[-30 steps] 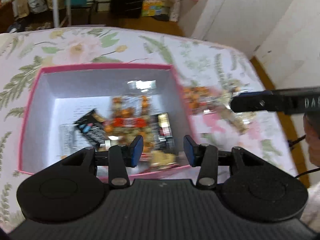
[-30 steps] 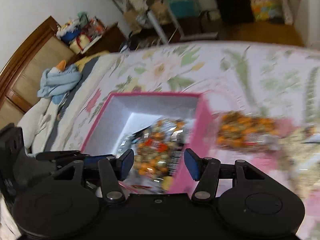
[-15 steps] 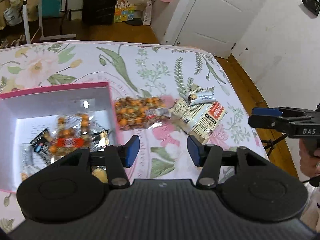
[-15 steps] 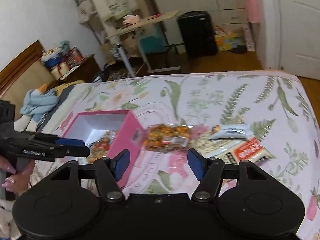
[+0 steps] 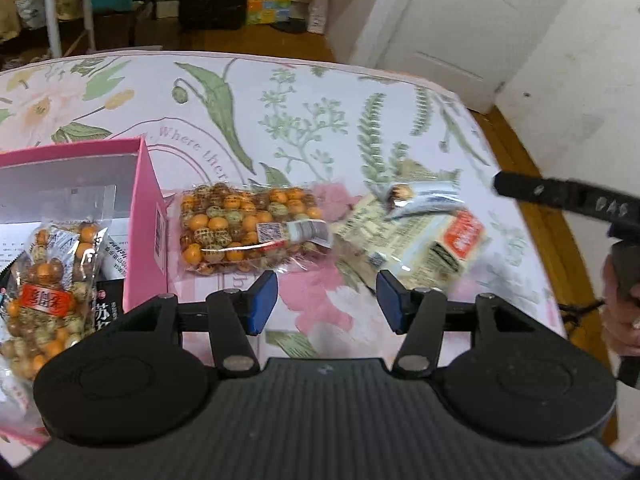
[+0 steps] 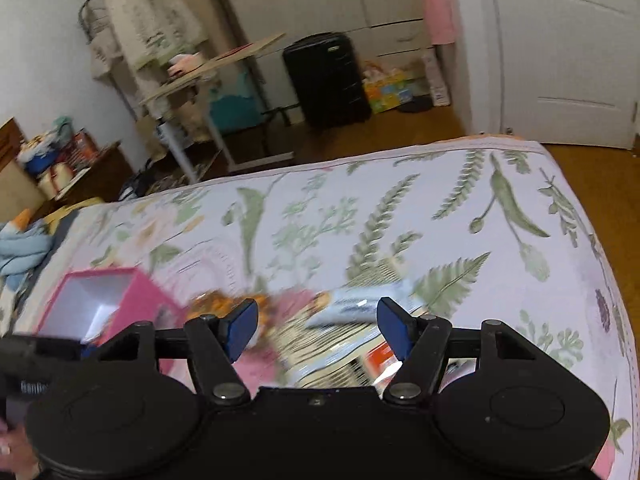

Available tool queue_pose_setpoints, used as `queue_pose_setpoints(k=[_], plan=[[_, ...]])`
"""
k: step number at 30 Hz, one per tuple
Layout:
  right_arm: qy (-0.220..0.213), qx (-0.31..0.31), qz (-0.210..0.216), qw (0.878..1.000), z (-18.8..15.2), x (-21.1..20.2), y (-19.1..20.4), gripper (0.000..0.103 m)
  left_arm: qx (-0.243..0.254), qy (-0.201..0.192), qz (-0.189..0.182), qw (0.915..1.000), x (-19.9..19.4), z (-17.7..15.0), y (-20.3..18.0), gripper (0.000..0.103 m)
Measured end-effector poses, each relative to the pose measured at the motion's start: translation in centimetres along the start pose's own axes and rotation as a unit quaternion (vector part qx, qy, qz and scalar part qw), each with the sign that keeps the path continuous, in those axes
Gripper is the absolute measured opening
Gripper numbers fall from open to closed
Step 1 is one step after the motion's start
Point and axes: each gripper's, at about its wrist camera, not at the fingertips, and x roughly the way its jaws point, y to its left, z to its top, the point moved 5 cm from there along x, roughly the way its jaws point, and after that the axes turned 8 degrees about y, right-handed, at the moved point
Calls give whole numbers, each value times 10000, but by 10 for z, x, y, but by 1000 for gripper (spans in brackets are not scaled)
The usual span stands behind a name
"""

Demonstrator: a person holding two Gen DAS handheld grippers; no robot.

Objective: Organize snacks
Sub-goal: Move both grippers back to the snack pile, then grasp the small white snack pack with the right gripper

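Observation:
A pink box [image 5: 148,216] with a white inside stands on the floral bedspread and holds a bag of orange and speckled snack balls [image 5: 44,288] and dark packets. A second such bag [image 5: 244,228] lies just right of the box. Further right lie a cream packet with a red label [image 5: 424,244] and a small silver bar [image 5: 424,196] on top of it. My left gripper [image 5: 326,306] is open and empty, above the bedspread near the second bag. My right gripper [image 6: 316,326] is open and empty, over the silver bar [image 6: 360,306] and cream packet [image 6: 340,356]. The box [image 6: 148,300] shows at its left.
The bed's far edge and right edge [image 6: 580,184] drop to a wooden floor. A black suitcase [image 6: 324,80], a folding desk [image 6: 216,68] and a white door [image 6: 568,52] stand beyond. A blue cloth [image 6: 20,248] lies at the bed's left.
Both grippers have swung right, away from the box. The left one now faces the loose bag; the right one has moved closer over the silver bar and cream packet. Both stay open.

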Motion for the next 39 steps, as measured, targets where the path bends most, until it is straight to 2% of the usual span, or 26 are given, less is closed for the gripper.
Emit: queue_pose_setpoints(k=[2, 5, 10, 16, 21, 23, 24, 26, 28, 30, 34, 39], plan=[[-104, -20, 10, 9999, 2, 11, -7, 71, -80, -108, 219, 9997, 12, 0, 4, 53], [-59, -241, -29, 9997, 0, 28, -9, 71, -149, -55, 237, 9996, 28, -2, 7, 53], [-89, -454, -180, 9988, -1, 48, -15, 71, -275, -222, -59, 9994, 40, 5, 3, 53], [-29, -13, -84, 10000, 7, 72, -37, 73, -491, -248, -454, 9975, 66, 28, -17, 53], [137, 425, 154, 9989, -1, 77, -45, 73, -931, -345, -912, 9909, 92, 47, -30, 53], [169, 463, 197, 9986, -6, 78, -46, 65, -913, -283, -1046, 9899, 104, 50, -38, 51], [212, 455, 247, 9984, -7, 79, -47, 57, -881, -230, -1095, 9898, 109, 51, -41, 50], [298, 475, 409, 9976, -9, 81, -47, 48, -807, -211, -1169, 9896, 116, 53, -47, 38], [340, 394, 408, 9978, -11, 82, -46, 39, -704, -256, -1191, 9900, 118, 54, -52, 38], [371, 304, 371, 9982, -12, 81, -45, 39, -543, -203, -1219, 9908, 118, 53, -54, 38], [379, 316, 410, 9979, -14, 74, -47, 38, -436, 129, -1514, 9874, 114, 45, -56, 38], [662, 165, 433, 9967, -23, 61, -41, 38, -204, 369, -1531, 9873, 102, 28, -63, 38]])
